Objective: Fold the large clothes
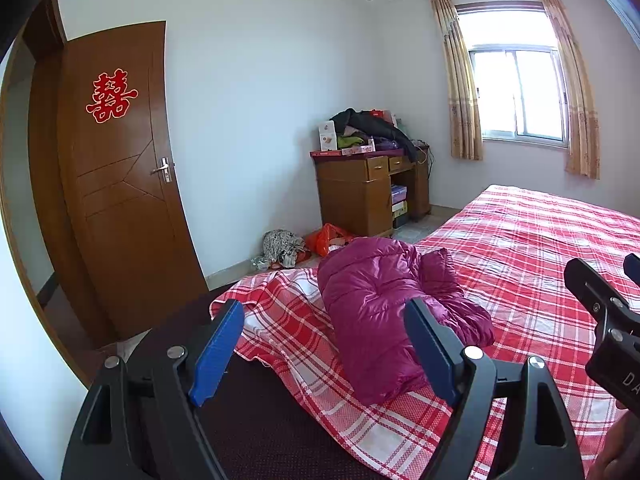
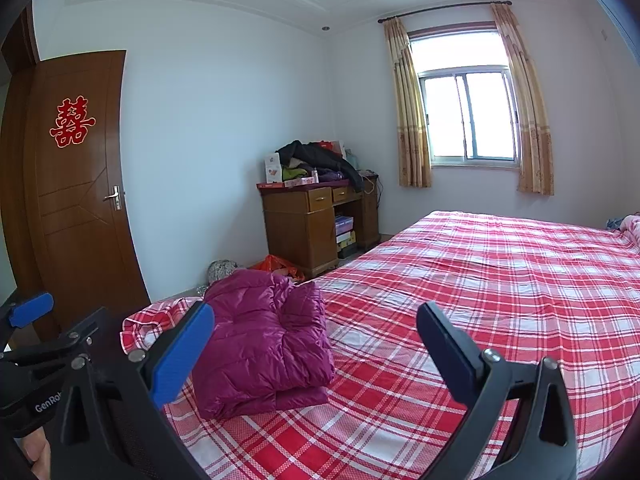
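Note:
A magenta puffer jacket (image 1: pixel 384 304) lies folded into a thick bundle near the corner of the bed (image 1: pixel 540 248), which has a red and white checked sheet. The same jacket (image 2: pixel 264 344) sits left of centre in the right wrist view. My left gripper (image 1: pixel 324 324) hovers just short of the bundle, open, nothing between its blue pads. The right gripper (image 2: pixel 316 328) is also open and empty, to the right of the jacket above the sheet. Its black frame (image 1: pixel 604 320) shows at the right edge of the left wrist view.
A brown door (image 1: pixel 120 184) stands at the left. A wooden desk (image 1: pixel 368 196) piled with clothes and boxes stands by the far wall under a curtained window (image 1: pixel 516 92). Bags and a cloth heap (image 1: pixel 296 246) lie on the floor beside the bed. Pink bedding (image 2: pixel 630 226) lies at the far right.

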Demonstrator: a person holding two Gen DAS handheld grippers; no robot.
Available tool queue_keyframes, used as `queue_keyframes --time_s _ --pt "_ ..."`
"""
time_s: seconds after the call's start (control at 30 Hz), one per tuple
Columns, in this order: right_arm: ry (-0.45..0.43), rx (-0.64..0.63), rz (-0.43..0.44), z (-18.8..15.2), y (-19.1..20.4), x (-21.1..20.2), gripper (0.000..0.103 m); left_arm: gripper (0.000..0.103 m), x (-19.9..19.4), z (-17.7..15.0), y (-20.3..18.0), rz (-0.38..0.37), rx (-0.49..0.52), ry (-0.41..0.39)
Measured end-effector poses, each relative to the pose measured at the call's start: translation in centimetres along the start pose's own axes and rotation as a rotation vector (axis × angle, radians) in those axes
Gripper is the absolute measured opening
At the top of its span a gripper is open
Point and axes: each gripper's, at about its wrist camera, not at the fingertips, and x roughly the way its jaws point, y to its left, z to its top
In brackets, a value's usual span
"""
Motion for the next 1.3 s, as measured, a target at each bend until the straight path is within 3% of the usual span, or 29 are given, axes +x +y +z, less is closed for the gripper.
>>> queue_keyframes --time_s 1.3 --pt "-0.003 0.023 -0.010 0.22 -0.99 -0.24 0.103 0.083 0.64 0.18 0.65 0.022 -0.026 0.006"
